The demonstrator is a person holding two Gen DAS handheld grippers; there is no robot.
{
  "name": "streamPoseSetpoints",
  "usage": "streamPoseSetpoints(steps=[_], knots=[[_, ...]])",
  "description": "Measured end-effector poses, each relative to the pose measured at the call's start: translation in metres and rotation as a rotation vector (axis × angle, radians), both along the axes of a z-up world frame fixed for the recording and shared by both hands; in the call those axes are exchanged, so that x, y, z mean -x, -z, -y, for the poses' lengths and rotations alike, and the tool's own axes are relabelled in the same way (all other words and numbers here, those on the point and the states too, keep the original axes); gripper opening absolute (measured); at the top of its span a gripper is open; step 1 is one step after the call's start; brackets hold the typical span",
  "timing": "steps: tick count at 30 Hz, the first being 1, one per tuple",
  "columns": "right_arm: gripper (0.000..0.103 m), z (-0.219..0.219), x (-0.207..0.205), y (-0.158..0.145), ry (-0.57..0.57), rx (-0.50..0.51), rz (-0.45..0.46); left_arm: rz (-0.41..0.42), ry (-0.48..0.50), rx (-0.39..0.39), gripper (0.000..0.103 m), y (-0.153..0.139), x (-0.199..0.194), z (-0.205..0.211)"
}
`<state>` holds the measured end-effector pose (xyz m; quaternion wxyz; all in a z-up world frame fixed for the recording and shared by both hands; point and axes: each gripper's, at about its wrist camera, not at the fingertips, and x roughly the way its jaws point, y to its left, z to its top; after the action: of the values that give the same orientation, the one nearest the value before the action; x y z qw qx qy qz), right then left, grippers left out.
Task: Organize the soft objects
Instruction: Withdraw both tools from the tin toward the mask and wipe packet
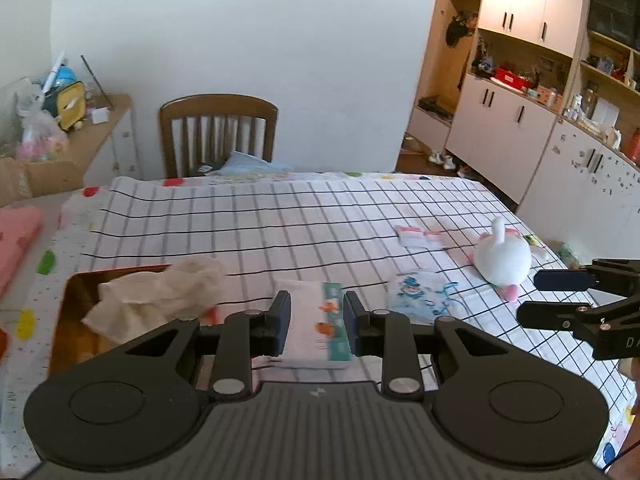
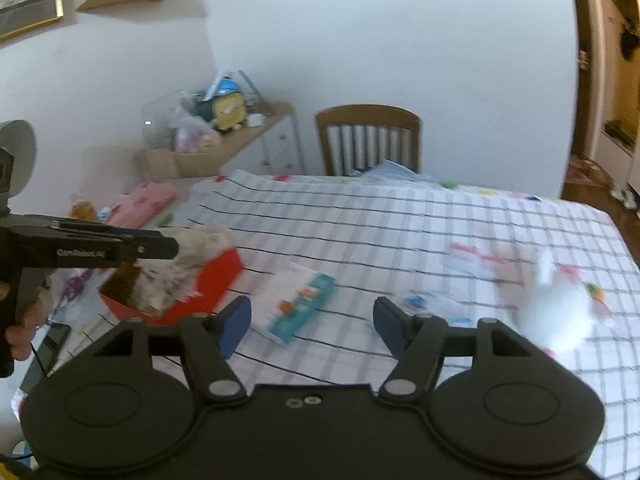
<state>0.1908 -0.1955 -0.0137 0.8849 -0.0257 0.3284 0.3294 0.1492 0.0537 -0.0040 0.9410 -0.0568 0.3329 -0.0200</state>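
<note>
Both grippers hover empty: left gripper (image 1: 316,322) narrowly parted, right gripper (image 2: 312,326) spread wide. Beige cloth (image 1: 160,296) droops over the red box (image 2: 216,280) rim; white plush toy (image 1: 504,256) lies well right of the box. Risk: cloth slides out.

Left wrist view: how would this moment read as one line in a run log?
left tongs: open, empty, above tissue pack | right tongs: open, empty | cloth: in red box | plush toy: on table

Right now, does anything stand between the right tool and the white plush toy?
Nothing visible does. The open right tool is just beside the white plush toy; the blue-patterned packet lies on the toy's far side.
</note>
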Motion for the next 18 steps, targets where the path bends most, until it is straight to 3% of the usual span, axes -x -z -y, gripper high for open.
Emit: streamPoseSetpoints(steps=[4, 6, 8, 15, 18], knots=[[0.067, 0.029, -0.007, 0.004, 0.04, 0.012, -0.008, -0.01, 0.018, 0.006, 0.028, 0.007, -0.011, 0.023], [0.067, 0.041, -0.012, 0.004, 0.049, 0.016, -0.007, -0.016, 0.026, 0.011, 0.036, 0.011, -0.018, 0.033], [0.067, 0.051, -0.017, 0.005, 0.052, 0.021, -0.009, -0.014, 0.028, 0.016, 0.07, 0.014, -0.024, 0.043], [0.067, 0.077, -0.055, 0.002, 0.064, 0.027, -0.012, -0.02, 0.039, 0.005, 0.072, 0.026, -0.047, 0.074], [0.072, 0.082, -0.079, -0.003, 0.065, 0.03, -0.011, -0.019, 0.031, 0.004, 0.08, 0.031, -0.057, 0.084]])
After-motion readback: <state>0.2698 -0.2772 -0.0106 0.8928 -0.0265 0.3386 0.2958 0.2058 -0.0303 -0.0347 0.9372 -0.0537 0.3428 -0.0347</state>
